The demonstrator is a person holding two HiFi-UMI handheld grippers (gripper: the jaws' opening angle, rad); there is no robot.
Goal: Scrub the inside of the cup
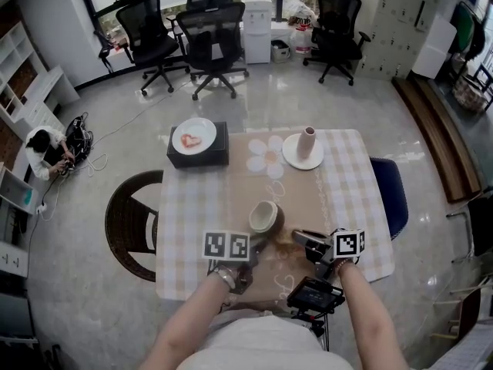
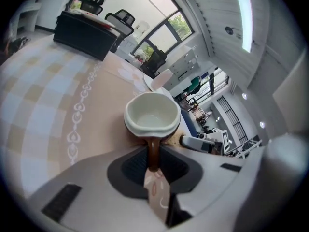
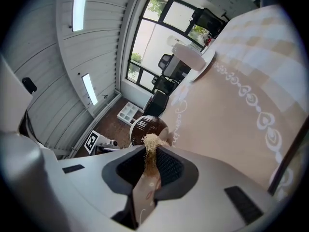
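While the left gripper (image 1: 248,247) points down at the counter (image 1: 354,199), its fingers are narrowed tight onto the brown handle (image 2: 153,151) of the cup (image 1: 264,216). That cup sits near the front middle of the counter, on the tan strip of the checked cloth (image 1: 192,206). It is tipped so that its white inside faces back toward the left gripper. Whether its brown outer wall rests on the cloth cannot be told.

Just to the cup's right, the right gripper (image 1: 304,239) lies close to level. Its fingers are clamped on a fibre scrubber (image 3: 150,144), a pale, straw-coloured tuft that sticks out past the fingertips. In the right gripper view the tuft points at the cup's dark outer side and sits very near it, outside the mouth.

Farther back on the counter are 2 other groups. A black box (image 1: 202,157) at the left rear carries a white plate (image 1: 194,136). A second white plate (image 1: 293,157) at the right rear holds an upright pale vase (image 1: 306,142).
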